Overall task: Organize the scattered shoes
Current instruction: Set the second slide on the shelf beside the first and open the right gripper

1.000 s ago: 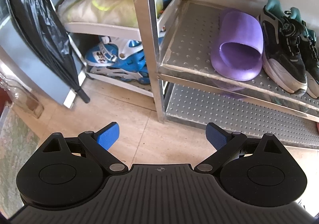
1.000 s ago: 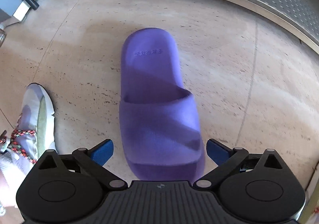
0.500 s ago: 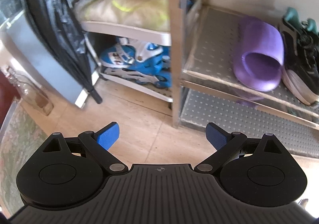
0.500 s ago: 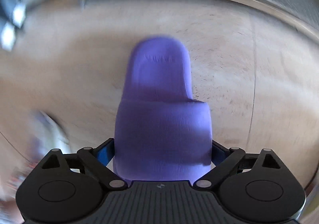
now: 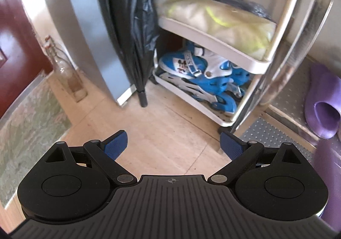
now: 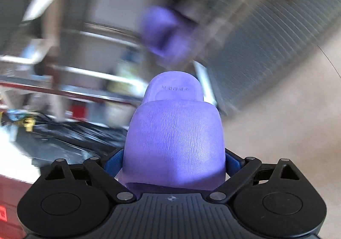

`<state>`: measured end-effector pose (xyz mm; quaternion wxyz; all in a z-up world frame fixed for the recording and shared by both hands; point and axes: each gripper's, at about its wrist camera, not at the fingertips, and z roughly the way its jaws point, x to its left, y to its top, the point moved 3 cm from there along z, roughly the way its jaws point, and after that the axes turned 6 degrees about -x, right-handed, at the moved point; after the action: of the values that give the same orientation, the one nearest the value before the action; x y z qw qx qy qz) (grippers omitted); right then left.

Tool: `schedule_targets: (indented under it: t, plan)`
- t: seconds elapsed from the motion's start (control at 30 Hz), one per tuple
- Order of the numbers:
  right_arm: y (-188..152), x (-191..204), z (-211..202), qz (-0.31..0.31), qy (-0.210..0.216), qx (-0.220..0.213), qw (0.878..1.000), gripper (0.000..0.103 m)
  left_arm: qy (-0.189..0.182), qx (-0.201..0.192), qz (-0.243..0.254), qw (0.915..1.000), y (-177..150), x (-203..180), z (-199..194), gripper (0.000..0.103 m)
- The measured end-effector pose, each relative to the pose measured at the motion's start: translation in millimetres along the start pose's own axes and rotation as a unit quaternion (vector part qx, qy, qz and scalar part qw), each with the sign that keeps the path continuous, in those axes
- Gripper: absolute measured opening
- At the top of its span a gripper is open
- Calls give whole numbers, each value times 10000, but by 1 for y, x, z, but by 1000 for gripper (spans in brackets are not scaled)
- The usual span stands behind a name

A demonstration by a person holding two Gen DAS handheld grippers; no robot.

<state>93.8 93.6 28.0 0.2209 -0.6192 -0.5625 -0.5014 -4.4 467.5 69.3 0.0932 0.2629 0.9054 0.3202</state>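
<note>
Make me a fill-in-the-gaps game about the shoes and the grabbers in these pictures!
1. The right gripper is clamped on a soft ____ slipper.
2. The left gripper holds ____.
3. The blue-and-white inline skates sit on the white plastic rack's ____ shelf.

Missing words: purple; nothing; bottom

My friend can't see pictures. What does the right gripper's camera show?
The right gripper holds a purple slipper between its blue pads. Behind it everything is blurry, with another purple slipper on a metal rack.
</note>
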Motion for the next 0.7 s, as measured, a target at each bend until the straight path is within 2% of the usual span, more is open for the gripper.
schedule_targets:
  t: [0.07,0.13,0.17,0.23,0.3,0.33,0.43,0.53,0.63,0.7]
  plan:
    - [13,28,18,-487,26,-288,9984,95,-28,-8,-41,10000,1,1,-1,97]
    - [30,66,53,-1203,-18,-681,9904,95,-70,-21,-58,10000,4,1,-1,97]
    - [33,72,62,-1368,-70,-752,9877,95,-71,-29,-60,10000,5,1,-1,97]
    - [44,98,113,-2299,-423,-1139,9656,95,-55,-44,-68,10000,8,1,1,97]
    - [49,105,141,-2654,-592,-1289,9536,95,-29,-60,-79,9999,10,1,1,97]
    - [51,107,155,-2787,-667,-1347,9485,96,-19,-69,-81,9999,10,1,1,97]
    - [56,108,198,-2880,-831,-1402,9437,98,35,-89,-21,10000,12,-1,3,97]
    - [60,110,234,-2951,-972,-1450,9394,96,31,-80,50,10000,12,-5,4,97]
    - [53,116,211,-2887,-714,-1526,9425,102,-43,-75,135,9999,10,-11,3,97]
    - [48,116,192,-2920,-589,-1547,9420,102,-98,-84,204,9997,7,-15,1,97]
